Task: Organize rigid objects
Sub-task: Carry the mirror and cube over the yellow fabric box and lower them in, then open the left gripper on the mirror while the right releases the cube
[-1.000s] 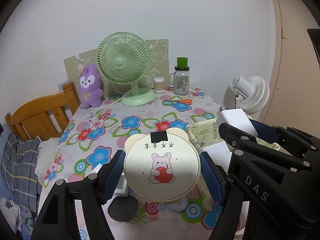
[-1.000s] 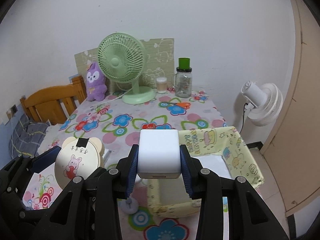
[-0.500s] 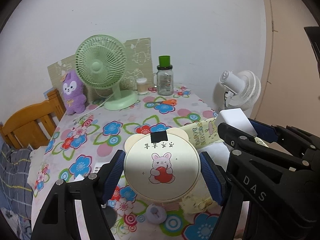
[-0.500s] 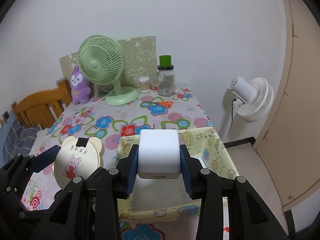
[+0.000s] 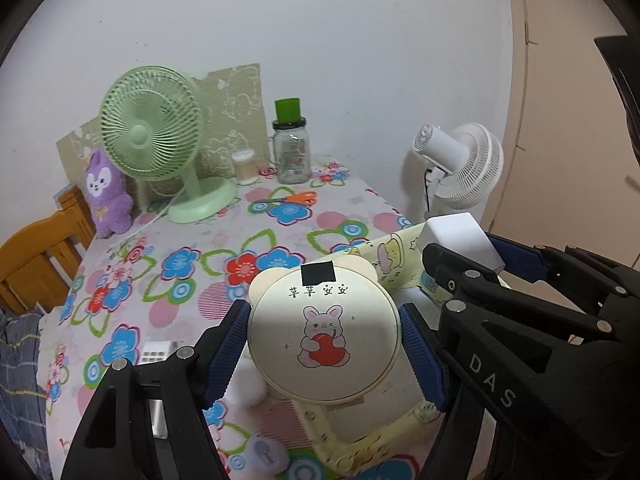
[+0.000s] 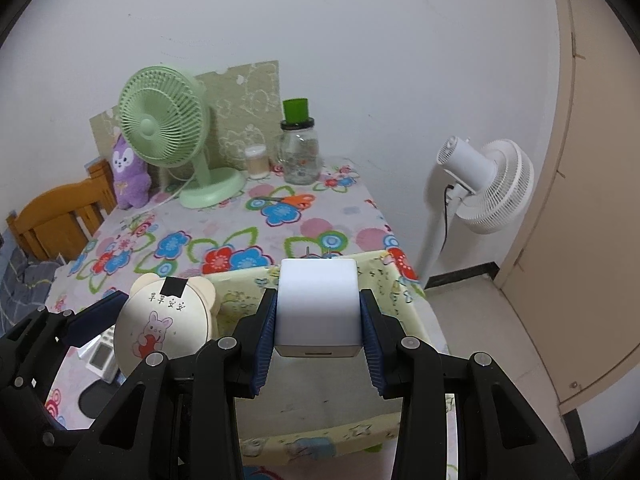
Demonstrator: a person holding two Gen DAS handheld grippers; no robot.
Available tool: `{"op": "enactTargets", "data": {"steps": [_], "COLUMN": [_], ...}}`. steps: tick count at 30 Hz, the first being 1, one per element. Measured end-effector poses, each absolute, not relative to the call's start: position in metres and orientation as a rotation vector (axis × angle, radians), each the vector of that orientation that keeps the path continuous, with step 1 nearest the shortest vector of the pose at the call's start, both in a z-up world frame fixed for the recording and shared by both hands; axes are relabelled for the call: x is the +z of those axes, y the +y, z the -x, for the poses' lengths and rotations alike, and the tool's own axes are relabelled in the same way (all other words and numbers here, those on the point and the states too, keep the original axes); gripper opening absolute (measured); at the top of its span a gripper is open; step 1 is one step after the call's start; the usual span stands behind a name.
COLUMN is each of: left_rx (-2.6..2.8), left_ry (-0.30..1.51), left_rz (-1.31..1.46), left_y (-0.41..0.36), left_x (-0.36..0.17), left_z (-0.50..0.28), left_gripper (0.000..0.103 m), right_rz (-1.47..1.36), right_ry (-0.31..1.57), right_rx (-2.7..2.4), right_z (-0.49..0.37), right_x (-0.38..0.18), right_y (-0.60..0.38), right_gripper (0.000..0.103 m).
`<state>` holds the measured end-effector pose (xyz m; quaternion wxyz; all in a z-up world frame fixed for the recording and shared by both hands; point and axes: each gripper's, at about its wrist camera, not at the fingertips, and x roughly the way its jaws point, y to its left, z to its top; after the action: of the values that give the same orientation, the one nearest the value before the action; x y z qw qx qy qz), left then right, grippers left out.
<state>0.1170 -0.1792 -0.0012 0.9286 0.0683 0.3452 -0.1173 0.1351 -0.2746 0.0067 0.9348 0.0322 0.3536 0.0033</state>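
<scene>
The left claw (image 5: 324,344) grips a round cream case (image 5: 323,330) with two small bear ears, its blue pads pressing the rim at 9 and 3 o'clock, so the flat lid faces the camera and the case cannot roll out. The right claw (image 6: 318,332) is closed on a white cube (image 6: 317,306), most likely a charger, with the pads on two opposite flat sides, which is the firm way to hold such a smooth block. Both things hang over a pale yellow fabric box (image 6: 392,280) that stands at the near right corner of the bench (image 5: 192,248); in the right wrist view the cube is over the middle of the box, and the case is at 9 o'clock from it, over the left wall. It seems that the person carries both things together in order to put them into this box, because the task is to organize rigid objects. The lid of the case shows a rabbit hugging a red apple, and above it four Chinese characters that read 苹苹安安, with a piece of black tape over them at 12 o'clock. On the body of the right claw, seen from the left wrist, the letters DAS are printed. The box has cartoon prints with small letters, too small to read. At the far end of the bench a green fan (image 5: 154,128) and a glass jar (image 5: 291,152) with a green cap stay out of the way.
</scene>
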Motion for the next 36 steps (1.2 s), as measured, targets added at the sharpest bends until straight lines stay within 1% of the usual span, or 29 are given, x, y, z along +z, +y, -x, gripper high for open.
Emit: {"op": "enactTargets", "data": {"steps": [18,27,30,36], "left_rx": [-0.265,-0.261,-0.247,-0.252], "left_ry": [0.820,0.913,0.919,0.928], "left_rz": [-0.152,-0.127,-0.126,-0.126], "left_y": [-0.202,-0.202,-0.202,-0.204], "left_x": [-0.033,-0.045,-0.046,-0.047], "left_z": [-0.156,-0.171,-0.172,-0.173], "left_gripper": [0.076,0.077,0.077,0.082], "right_rz": [-0.077,-0.111,-0.130,-0.127], "right_ry": [0.836,0.887,0.906,0.904], "right_rx": [-0.012,-0.005,-0.008,-0.015], "right_z": [-0.176,-0.191,-0.196,-0.199], "right_x": [-0.030,-0.046,-0.052,-0.054], "right_y": [-0.294,-0.296,-0.300,-0.302], "right_gripper": [0.042,0.042,0.042,0.042]}}
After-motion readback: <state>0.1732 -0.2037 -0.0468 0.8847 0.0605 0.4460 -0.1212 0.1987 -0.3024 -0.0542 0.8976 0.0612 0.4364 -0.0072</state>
